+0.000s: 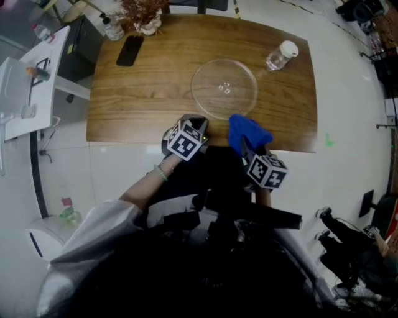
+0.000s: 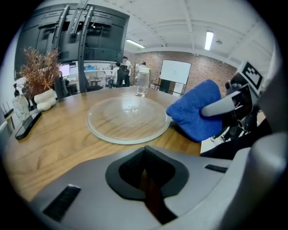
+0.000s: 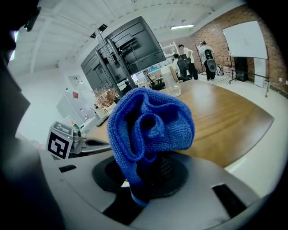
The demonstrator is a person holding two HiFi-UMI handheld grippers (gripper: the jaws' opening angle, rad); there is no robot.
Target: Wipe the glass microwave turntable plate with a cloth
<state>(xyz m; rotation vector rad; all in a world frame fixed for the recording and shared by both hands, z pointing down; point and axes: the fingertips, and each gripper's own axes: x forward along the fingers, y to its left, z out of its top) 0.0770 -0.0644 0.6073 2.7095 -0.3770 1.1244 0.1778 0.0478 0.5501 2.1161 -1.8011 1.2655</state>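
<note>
**item 1, glass plate** [image 1: 224,88]: it lies flat near the middle of the wooden table [image 1: 137,93], just beyond both of your tools. it is clear and round, with small raised bumps at its centre. nothing touches it.

**item 2, cloth** [image 3: 150,128]: blue, bunched into a loose wad. your right gripper [image 3: 144,182] has its jaws closed on the lower fold, and the rest billows up above the tips. in the head view the cloth hangs over the near table edge, just beside the plate's near rim. as far as can be told, it is not on the glass.

**item 3, left gripper** [image 2: 146,179]: its jaws are fully together with nothing between them. it sits at the near table edge, just short of the plate's near-left rim, angled down toward it.

**item 4, other things on the table**: a clear bottle [image 1: 281,56] with a white cap stands past the plate's far right. a dark phone [image 1: 129,49] and a pot of dried twigs [image 1: 142,15] sit at the far left. all are well apart from the plate.

**step in hand, judged**: the approach. the cloth is gripped and near the plate, but wiping has not begun.

**next move, judged**:
- lower the wad onto the glass so that cloth, not jaw tips, meets it, then sweep across.
- the plate sits loose on smooth wood and will likely slide or spin. your empty left tool could press on the near rim to steady it.
- keep the pressure light.
</note>
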